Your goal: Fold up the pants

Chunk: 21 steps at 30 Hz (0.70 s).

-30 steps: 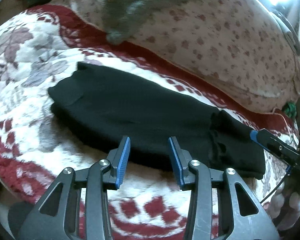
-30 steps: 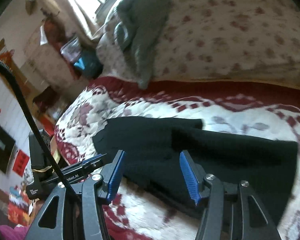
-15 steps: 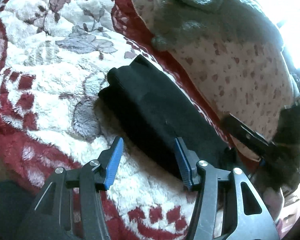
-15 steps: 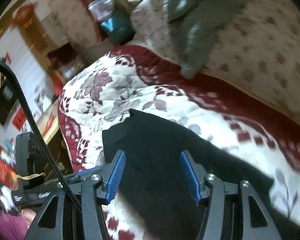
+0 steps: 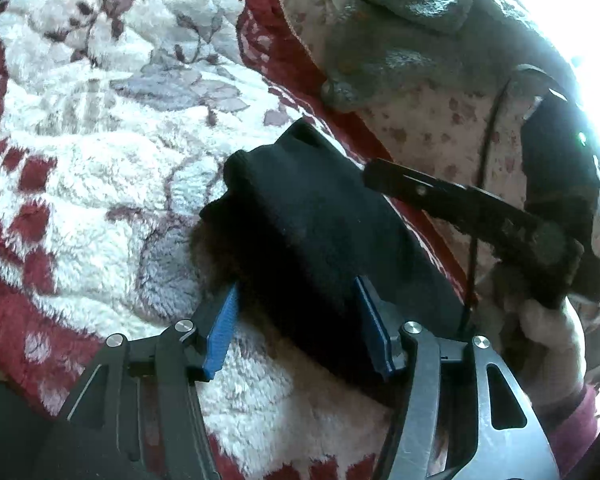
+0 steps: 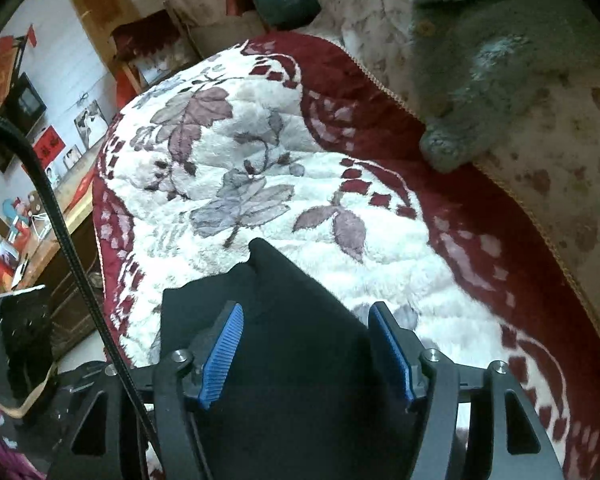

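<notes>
I'm looking down on a bed covered by a plush blanket (image 6: pixel 284 168), white in the middle with grey and mauve leaf prints and a dark red border of small pale blocks. The black pants (image 5: pixel 320 240) lie folded straight on the white pile, near the red edge. Along that edge a cream quilt with reddish flecks (image 6: pixel 572 152) is heaped, and a grey knitted garment (image 6: pixel 512 64) lies over the quilt.

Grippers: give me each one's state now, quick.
Left gripper: jaws opening, black pants between them, not gripped.
Right gripper: jaws opening over the pants, nothing held.
</notes>
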Each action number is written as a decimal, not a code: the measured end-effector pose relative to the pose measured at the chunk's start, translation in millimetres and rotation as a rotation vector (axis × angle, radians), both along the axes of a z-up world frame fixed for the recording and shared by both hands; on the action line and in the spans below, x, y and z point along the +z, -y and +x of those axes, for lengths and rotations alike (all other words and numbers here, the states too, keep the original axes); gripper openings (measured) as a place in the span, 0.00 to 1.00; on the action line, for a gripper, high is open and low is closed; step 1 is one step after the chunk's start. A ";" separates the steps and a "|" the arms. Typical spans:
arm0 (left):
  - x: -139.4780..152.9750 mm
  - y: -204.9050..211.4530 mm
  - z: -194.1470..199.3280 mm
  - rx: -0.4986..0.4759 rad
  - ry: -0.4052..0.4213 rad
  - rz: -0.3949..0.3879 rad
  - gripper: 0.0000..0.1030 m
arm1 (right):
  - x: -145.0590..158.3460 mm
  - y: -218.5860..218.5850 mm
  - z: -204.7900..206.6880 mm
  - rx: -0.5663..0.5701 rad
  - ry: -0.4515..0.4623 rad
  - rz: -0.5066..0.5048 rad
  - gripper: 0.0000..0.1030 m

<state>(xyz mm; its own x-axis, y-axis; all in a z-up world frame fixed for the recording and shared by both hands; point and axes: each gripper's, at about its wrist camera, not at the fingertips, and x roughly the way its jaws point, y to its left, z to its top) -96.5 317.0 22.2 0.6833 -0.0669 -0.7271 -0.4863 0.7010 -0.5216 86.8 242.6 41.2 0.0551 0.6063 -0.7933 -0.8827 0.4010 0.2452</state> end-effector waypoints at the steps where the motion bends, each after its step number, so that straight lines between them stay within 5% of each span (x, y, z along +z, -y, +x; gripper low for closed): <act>1: -0.1 1.0 1.5 -0.003 0.001 0.010 0.58 | -1.4 -2.2 1.3 0.004 -0.005 0.003 0.61; 21: -4.2 -0.2 9.3 0.002 0.018 0.052 0.59 | -20.0 -32.5 4.5 0.059 -0.019 -0.060 0.61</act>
